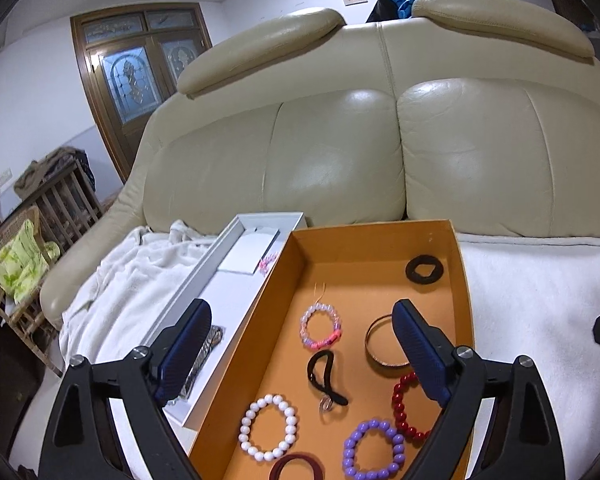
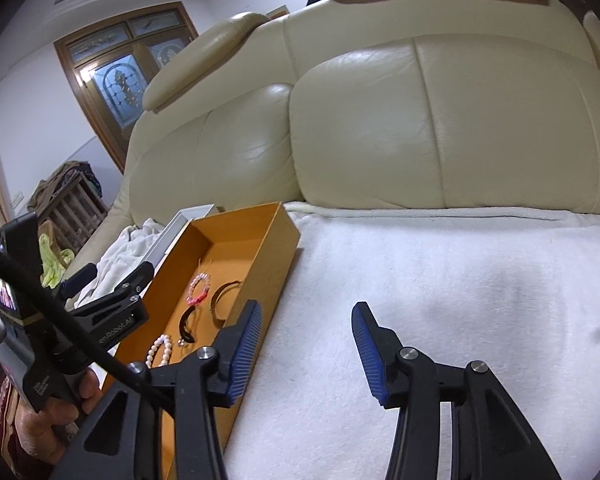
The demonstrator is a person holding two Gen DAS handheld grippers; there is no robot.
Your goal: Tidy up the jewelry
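The orange box (image 1: pixel 458 280) sits on the white blanket (image 1: pixel 540 300), the white tray (image 1: pixel 220 264) touching its left wall. Inside lie bracelets, the pink beaded bracelet (image 1: pixel 321 326) near its middle. The left gripper (image 1: pixel 302 354) hovers above the box, fingers apart and empty; the right gripper (image 2: pixel 306 354), also spread, waits right of it. Likely picking next: descend, close on one piece.

Left claw (image 1: pixel 300 354) and right claw (image 2: pixel 306 350) both gape wide (nothing gripped), side by side.

Glossy cream leather sofa (image 1: pixel 340 152), fluffy white cloth blanket (image 2: pixel 440 280), matt orange cardboard box (image 1: pixel 364 248), shiny beaded bracelets (image 1: pixel 268 428).
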